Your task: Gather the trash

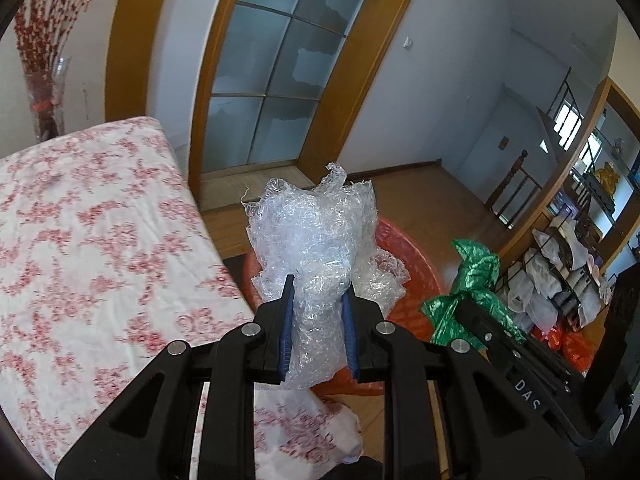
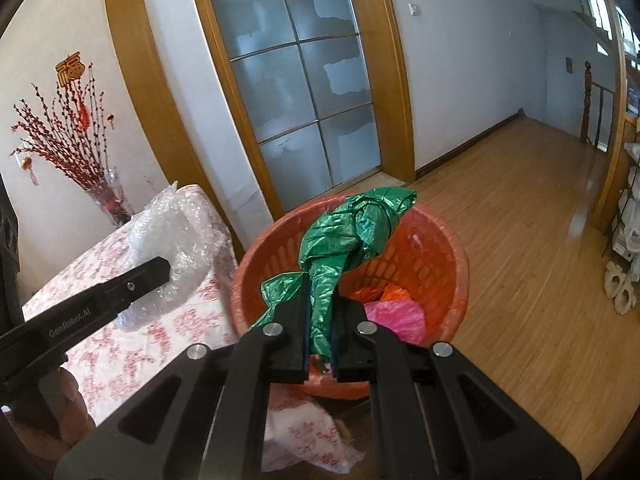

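A crumpled wad of clear bubble wrap point(image 1: 316, 240) stands up at the centre of the left wrist view, glossy and puckered, pinched between the blue-padded jaws of the left gripper point(image 1: 318, 304); behind it shows the rim of a round orange plastic basket point(image 2: 460, 264) with slotted walls. In the right wrist view a twisted green plastic bag point(image 2: 352, 236), shiny and creased, rises from the closed jaws of the right gripper point(image 2: 322, 320) and hangs over the basket's mouth at frame centre; inside the basket lie a pink bag point(image 2: 396, 314) and an orange scrap, though what sits beneath them is hard to make out. At the lower left of both views spreads the tabletop point(image 1: 80, 240), covered in white cloth printed with red flowers; a corner of the cloth droops beside the basket. At the upper left, red-berried branches point(image 2: 64, 136) stand in a glass vase; a frosted glass door point(image 2: 296, 80) in a honey-coloured wooden frame fills the upper centre; a wood-plank floor point(image 2: 520, 240) runs off to the right.
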`<action>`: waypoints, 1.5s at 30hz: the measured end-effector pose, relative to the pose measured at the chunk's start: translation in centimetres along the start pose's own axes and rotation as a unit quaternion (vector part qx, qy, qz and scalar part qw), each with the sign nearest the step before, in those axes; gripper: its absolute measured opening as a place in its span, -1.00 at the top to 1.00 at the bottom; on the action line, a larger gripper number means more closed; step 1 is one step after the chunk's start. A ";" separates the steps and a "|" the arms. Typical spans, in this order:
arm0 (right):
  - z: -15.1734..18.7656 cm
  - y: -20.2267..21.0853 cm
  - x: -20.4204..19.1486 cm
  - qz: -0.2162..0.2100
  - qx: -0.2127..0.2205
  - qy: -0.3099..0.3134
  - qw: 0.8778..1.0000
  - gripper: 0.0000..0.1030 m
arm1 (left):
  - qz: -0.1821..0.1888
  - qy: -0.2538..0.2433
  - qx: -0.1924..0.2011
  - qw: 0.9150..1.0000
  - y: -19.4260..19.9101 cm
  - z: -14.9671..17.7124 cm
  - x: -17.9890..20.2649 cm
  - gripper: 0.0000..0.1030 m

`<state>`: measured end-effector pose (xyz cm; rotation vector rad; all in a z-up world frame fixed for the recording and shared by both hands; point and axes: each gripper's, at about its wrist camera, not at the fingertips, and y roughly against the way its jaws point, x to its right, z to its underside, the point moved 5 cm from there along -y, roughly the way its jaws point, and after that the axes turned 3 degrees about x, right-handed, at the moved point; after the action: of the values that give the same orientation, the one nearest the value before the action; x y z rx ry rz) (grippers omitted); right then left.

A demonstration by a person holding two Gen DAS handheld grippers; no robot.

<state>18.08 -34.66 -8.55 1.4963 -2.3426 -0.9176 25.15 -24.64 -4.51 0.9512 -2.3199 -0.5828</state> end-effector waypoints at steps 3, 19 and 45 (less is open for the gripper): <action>-0.4 -0.5 0.3 0.018 0.008 0.011 1.000 0.84 | 0.001 -0.003 -0.006 1.000 -0.9 0.1 0.5 0.60; -0.9 -2.9 2.4 0.043 0.013 0.020 0.999 0.83 | 0.005 -0.019 -0.035 0.999 -5.4 0.4 2.2 0.60; -1.4 -1.4 4.1 0.032 0.020 -0.017 0.999 -0.35 | -0.033 0.020 -0.066 0.997 -4.5 1.1 -1.9 0.06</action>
<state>17.97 -39.19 -8.91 1.4230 -2.4321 -0.8927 27.82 -26.04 -8.54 0.9724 -2.1926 -0.7274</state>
